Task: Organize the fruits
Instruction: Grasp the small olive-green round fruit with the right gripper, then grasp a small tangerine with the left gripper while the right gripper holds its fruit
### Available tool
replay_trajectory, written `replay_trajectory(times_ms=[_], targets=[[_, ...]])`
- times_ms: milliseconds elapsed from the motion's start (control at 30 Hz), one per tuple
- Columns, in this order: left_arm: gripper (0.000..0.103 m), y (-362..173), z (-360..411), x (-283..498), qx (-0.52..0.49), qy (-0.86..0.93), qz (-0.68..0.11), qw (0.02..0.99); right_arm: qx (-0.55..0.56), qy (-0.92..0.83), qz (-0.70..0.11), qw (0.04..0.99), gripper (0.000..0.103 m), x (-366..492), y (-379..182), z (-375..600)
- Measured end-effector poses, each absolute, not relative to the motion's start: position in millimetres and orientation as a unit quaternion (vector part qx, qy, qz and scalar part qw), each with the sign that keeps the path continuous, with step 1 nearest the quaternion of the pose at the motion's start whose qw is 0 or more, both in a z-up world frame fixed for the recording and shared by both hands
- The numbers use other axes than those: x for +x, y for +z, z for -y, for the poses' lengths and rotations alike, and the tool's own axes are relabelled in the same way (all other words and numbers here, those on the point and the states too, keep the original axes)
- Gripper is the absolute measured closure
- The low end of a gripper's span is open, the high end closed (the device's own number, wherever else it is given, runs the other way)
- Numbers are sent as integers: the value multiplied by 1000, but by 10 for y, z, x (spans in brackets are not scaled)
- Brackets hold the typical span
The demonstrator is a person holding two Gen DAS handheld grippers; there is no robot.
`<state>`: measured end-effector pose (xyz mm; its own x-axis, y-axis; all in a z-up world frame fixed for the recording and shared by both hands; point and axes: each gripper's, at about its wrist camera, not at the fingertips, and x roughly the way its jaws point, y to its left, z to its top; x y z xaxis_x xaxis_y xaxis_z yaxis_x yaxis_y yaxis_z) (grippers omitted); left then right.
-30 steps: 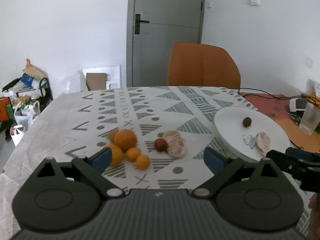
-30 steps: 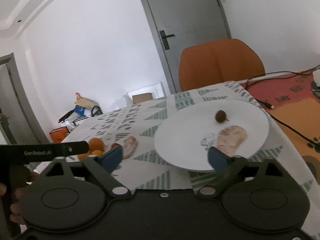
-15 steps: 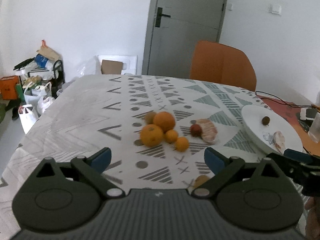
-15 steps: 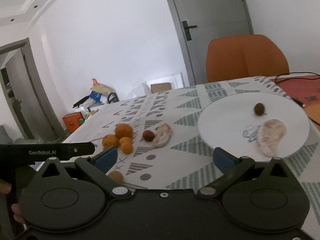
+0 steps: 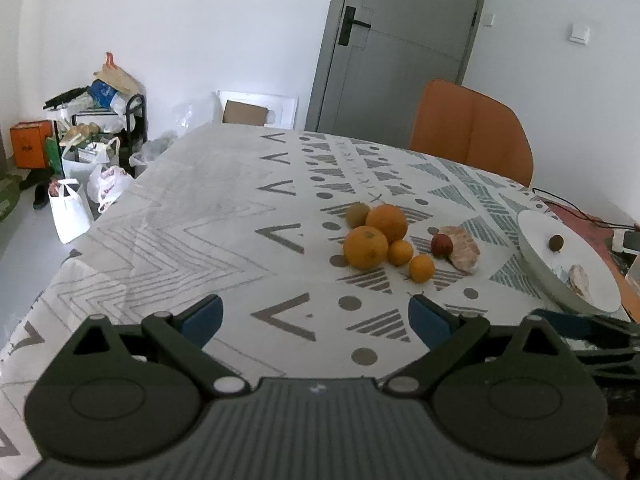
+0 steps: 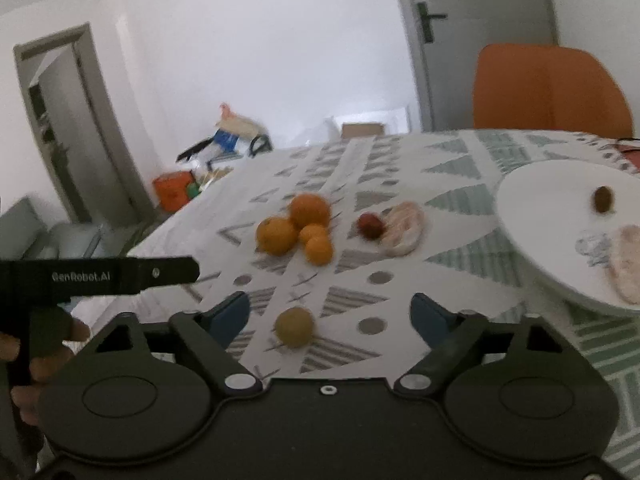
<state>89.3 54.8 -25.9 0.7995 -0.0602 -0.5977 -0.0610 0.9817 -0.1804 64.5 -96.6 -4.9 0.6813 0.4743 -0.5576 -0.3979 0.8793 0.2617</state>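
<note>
Several oranges (image 5: 376, 236) (image 6: 296, 228) lie clustered on the patterned tablecloth, with a small red fruit (image 5: 442, 245) and a peeled pinkish piece (image 5: 464, 254) to their right. The white plate (image 5: 580, 264) (image 6: 552, 208) at the right holds a brown fruit (image 6: 602, 199) and another peeled piece (image 6: 626, 268). My left gripper (image 5: 316, 318) is open over bare cloth, short of the oranges. My right gripper (image 6: 331, 316) has its jaws closing around a small yellow fruit (image 6: 294, 326), and the pads stand clear of it.
An orange chair (image 5: 472, 132) stands behind the table's far side, by a grey door (image 5: 396, 52). Bags and clutter (image 5: 80, 152) sit on the floor past the table's left edge. Cables run over a red mat (image 5: 580, 216) at the right. A hand (image 6: 24, 364) holds the left gripper.
Both grippers have drawn back and swung left, so the oranges and plate sit further right. The yellow fruit has come between the right fingers, which have narrowed.
</note>
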Motion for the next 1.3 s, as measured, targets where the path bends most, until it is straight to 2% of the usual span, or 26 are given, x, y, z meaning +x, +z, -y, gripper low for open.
replay_trajectory(times_ms=[100,133,167,200,567,800,967,1300], targets=[[5,-268,-603,867,-98,-4,-313,945,55,251,-333,907,33,700,-101,848],[5,-270,-615,863,-96,-4,-312,945,54,255,-337,905,43,716,-119,814],[5,-271,-628,860,-96,-3,-312,945,49,256,-347,901,64,746,-151,770],[5,-273,-641,863,-96,-2,-313,945,46,255,-357,898,77,770,-178,743],[10,-308,-549,1031,-97,-18,-308,946,63,223,-340,911,78,820,-118,958],[24,-358,-354,1202,-93,-40,-315,943,62,206,-327,920,78,819,-86,1139],[28,-361,-199,1304,-85,-54,-316,943,64,187,-321,926,78,829,-59,1267],[50,-409,99,1554,-72,-76,-328,939,85,175,-296,935,78,824,60,1523]])
